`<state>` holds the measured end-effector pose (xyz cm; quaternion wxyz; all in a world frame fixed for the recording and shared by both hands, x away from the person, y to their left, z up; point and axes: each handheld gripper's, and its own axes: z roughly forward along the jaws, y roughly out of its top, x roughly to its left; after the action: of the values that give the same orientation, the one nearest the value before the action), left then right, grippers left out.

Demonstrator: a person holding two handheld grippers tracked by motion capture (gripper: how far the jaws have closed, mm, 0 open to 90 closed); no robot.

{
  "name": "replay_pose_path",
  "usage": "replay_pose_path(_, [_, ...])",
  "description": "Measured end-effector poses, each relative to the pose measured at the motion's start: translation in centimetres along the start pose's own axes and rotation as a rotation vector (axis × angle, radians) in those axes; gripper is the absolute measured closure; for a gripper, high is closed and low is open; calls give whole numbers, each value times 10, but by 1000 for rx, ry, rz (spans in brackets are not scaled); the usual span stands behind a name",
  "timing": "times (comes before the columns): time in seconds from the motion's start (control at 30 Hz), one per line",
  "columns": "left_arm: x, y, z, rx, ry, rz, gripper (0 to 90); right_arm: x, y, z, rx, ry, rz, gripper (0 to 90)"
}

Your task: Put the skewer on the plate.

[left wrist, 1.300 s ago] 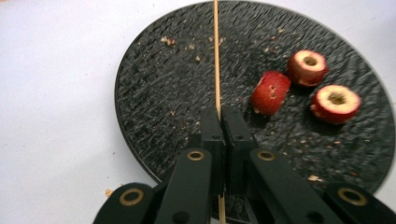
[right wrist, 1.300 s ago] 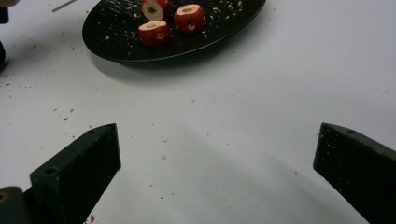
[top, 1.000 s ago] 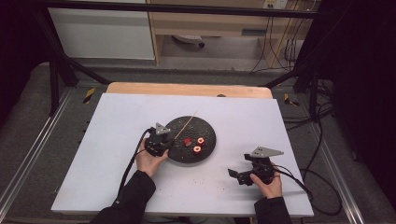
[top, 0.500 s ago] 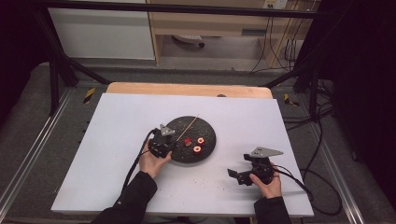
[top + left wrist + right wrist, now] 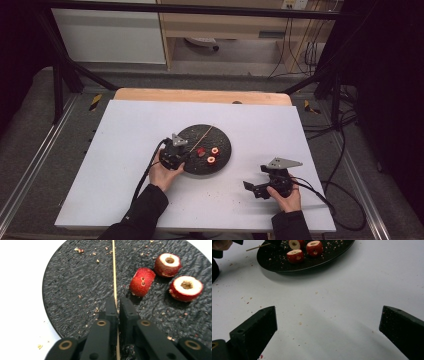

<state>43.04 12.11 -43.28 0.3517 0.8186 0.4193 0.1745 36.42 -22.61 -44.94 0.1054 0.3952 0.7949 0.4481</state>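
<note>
1. High view: a white desk (image 5: 125, 170) carries a round black plate (image 5: 220, 160). A person's two forearms come in from the bottom edge, each hand holding a black tool.
2. Left tool (image 5: 182, 155) sits at the plate's near-left edge. In the left gripper view its jaws are pressed together on a thin wooden skewer (image 5: 114, 270).
3. Ahead of the left tool, the skewer runs straight away from the jaws across the plate's rough surface.
4. Three red fruit pieces (image 5: 142, 281) lie on the plate, ahead and to the right of the left tool's jaws. Two show pale cut faces with a hollow core; the nearest lies on its side, just beside the skewer and apart from it.
5. Right tool (image 5: 255, 189) is over bare desk, well apart from the plate, with its jaws spread wide and nothing between them.
6. Right gripper view: the plate and fruit sit far ahead of the right tool, toward the upper left. Small crumbs dot the desk.
</note>
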Motion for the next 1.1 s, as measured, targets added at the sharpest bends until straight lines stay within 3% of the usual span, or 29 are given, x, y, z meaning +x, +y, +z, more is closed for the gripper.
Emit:
replay_pose_path(0.3, [3, -5, -18, -35, -61, 49, 674, 0, 0, -1, -3, -1, 4, 23])
replay_pose_path(0.63, [13, -16, -39, -58, -148, 95, 407, 0, 0, 0, -1, -2, 1, 23])
replay_pose_path(0.9, [22, -33, -54, -52, -135, 116, 207, 0, 0, 0, -1, -2, 2, 22])
replay_pose_path(1.1, [33, -50, -66, -77, -135, 99, 124, 0, 0, 0, 2, -2, 2, 21])
